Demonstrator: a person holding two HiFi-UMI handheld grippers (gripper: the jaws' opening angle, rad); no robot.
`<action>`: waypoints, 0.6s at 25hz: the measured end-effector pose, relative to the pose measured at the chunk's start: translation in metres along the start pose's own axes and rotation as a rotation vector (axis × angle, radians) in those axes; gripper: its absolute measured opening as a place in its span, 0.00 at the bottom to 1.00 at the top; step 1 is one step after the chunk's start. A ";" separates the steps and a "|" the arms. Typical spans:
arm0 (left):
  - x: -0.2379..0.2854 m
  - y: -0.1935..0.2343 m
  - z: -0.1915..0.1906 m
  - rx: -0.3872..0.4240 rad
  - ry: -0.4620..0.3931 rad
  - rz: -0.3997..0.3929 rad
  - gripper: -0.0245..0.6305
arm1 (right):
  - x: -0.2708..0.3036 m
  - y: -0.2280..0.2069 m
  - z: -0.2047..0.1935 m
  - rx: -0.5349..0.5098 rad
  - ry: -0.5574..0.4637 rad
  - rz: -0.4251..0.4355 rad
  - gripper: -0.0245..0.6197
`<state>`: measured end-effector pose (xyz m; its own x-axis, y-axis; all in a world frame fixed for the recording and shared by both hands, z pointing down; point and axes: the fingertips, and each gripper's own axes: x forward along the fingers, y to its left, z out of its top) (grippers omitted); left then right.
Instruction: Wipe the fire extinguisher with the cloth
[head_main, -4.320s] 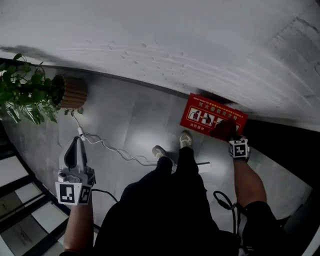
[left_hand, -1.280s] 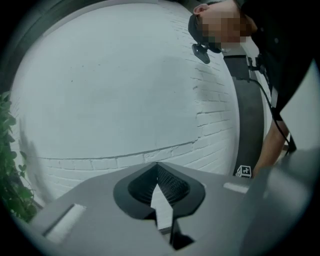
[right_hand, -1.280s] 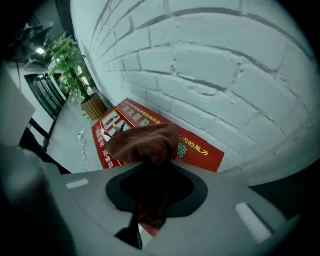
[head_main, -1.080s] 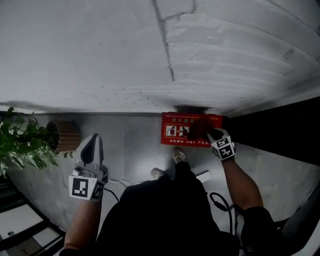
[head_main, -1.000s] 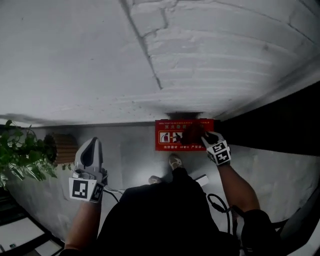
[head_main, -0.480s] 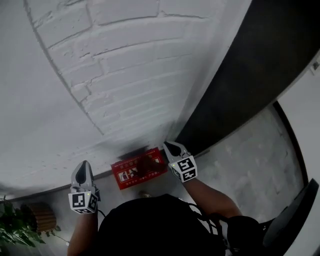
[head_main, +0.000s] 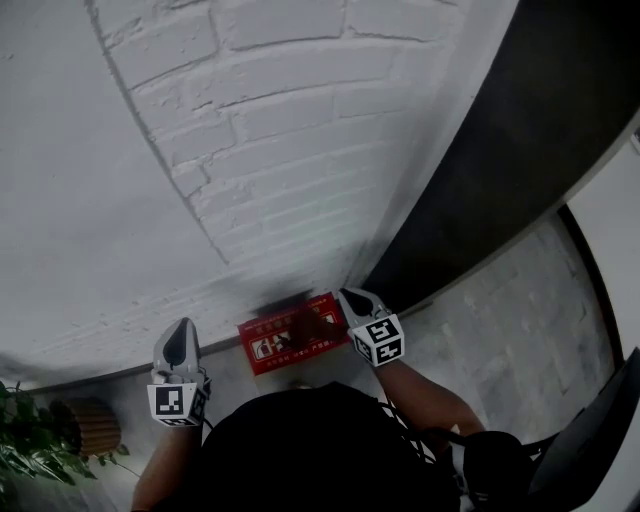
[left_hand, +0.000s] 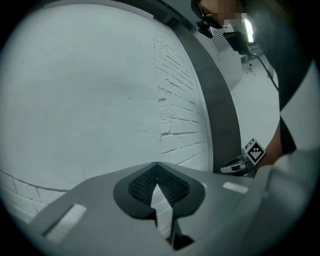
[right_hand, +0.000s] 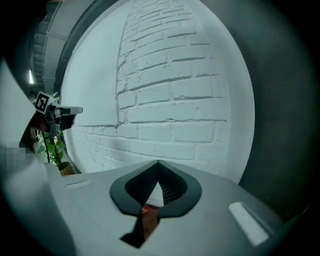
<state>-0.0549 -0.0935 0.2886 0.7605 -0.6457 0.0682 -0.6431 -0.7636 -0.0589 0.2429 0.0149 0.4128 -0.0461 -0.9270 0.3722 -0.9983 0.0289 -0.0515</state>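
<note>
A red fire extinguisher box (head_main: 275, 343) with white pictograms stands on the floor against the white brick wall. A dark red lump (head_main: 311, 325) rests on it; I cannot tell whether it is the cloth. My right gripper (head_main: 351, 296) hovers just right of that lump with its jaws shut and nothing between them (right_hand: 158, 163). My left gripper (head_main: 178, 331) is held level to the left of the box, shut and empty (left_hand: 157, 165). Each gripper view shows the other gripper, the right gripper (left_hand: 223, 170) and the left gripper (right_hand: 79, 110). No extinguisher body is visible.
The white brick wall (head_main: 250, 150) fills most of the view, with a dark band (head_main: 500, 150) to its right. A leafy plant (head_main: 25, 455) in a wicker pot (head_main: 88, 428) stands at the lower left. A dark chair edge (head_main: 595, 440) is at the lower right.
The head view has tilted up, so the box now sits low in the picture. My right gripper has lifted off the box, leaving the dark red lump on it. My left gripper drifted sideways.
</note>
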 end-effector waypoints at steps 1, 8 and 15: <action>-0.002 0.002 0.001 0.005 -0.003 0.009 0.04 | 0.001 0.001 0.000 -0.011 0.004 0.000 0.04; -0.019 0.011 -0.003 0.005 0.007 0.076 0.04 | 0.011 0.003 -0.006 -0.039 0.008 0.006 0.04; -0.039 0.023 -0.010 -0.002 0.017 0.153 0.04 | 0.018 0.005 -0.011 -0.037 0.004 0.037 0.04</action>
<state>-0.0999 -0.0856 0.2945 0.6519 -0.7546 0.0752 -0.7516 -0.6561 -0.0676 0.2370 0.0023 0.4292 -0.0833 -0.9235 0.3743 -0.9965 0.0773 -0.0311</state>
